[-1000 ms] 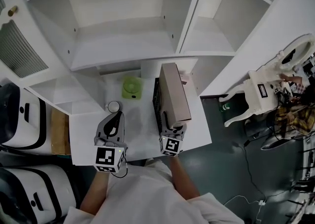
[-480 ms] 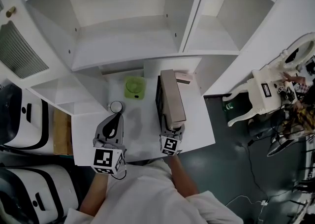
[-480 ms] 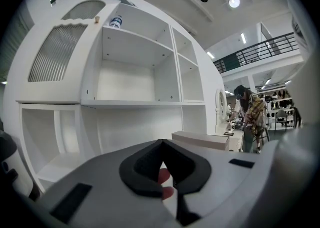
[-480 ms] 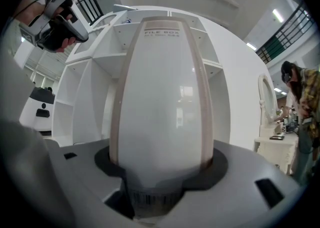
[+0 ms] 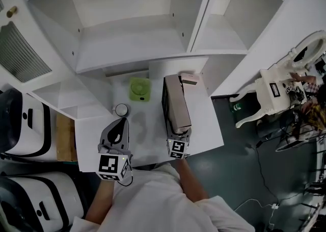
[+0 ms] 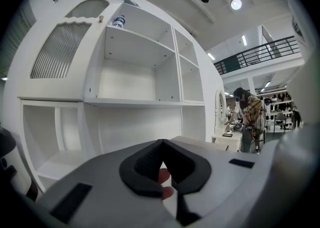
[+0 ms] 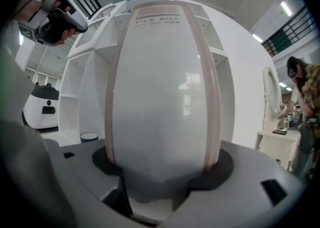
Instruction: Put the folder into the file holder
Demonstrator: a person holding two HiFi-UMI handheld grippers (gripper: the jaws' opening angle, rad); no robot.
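Note:
A tall beige-and-white folder point(image 5: 177, 103) stands on edge inside the black file holder point(image 5: 163, 104) on the white table point(image 5: 147, 142). My right gripper point(image 5: 178, 133) holds its near end. In the right gripper view the folder point(image 7: 162, 81) fills the space between the pads, which touch its pinkish edges. These jaws have just been opening a little, with the folder still between them. My left gripper point(image 5: 119, 124) hovers over the table's left part, shut and empty. Its tips point(image 6: 162, 144) meet in the left gripper view.
A green round-topped object point(image 5: 138, 89) and a small cup point(image 5: 121, 109) sit on the table left of the holder. A pink item point(image 5: 190, 79) lies behind the holder. White shelving point(image 5: 127, 32) rises at the table's back. A white chair point(image 5: 270, 91) stands at right.
The right gripper and the folder have sunk lower, so the folder sits deeper in the black holder. The left gripper has stayed where it was.

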